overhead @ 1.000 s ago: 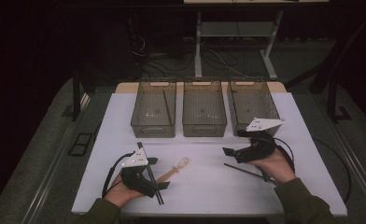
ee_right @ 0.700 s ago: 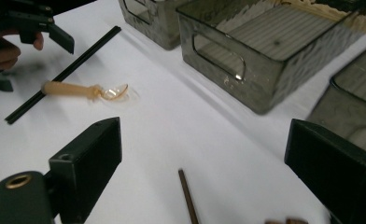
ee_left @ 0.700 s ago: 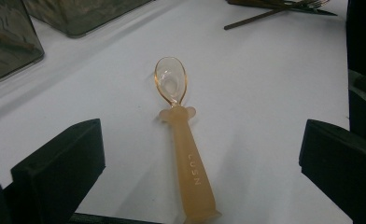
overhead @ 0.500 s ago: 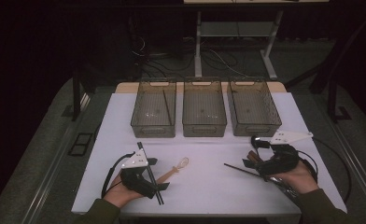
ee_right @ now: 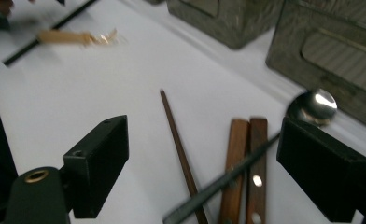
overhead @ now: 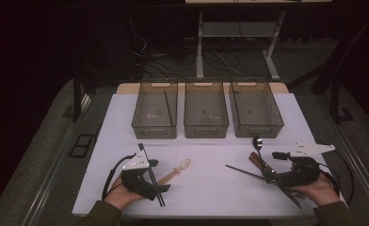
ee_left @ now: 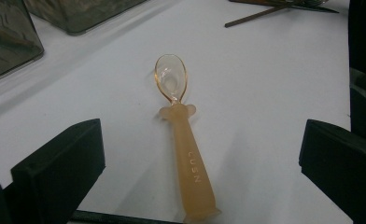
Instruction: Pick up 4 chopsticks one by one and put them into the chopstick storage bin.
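White desk (overhead: 211, 188) and three bins (overhead: 206, 110) were laid out; the left gripper (ee_left: 200, 158), fingers spread, was held over the peach spoon (ee_left: 183, 140). The right gripper (ee_right: 228, 158), fingers spread though just closing slightly on nothing, was aimed at the utensil pile (ee_right: 239, 158), where a pick seemed in hand, calling for descent and closure.

Three clear bins (overhead: 206, 110) — perhaps plastic

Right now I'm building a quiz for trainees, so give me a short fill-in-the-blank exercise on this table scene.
1. At the far side of the table stand ____ mesh bins.
2. The orange spoon lies between the open jaws of the ____ claw.
3. The right claw is ____ over the wooden-handled utensils.

Missing words: three; left; open
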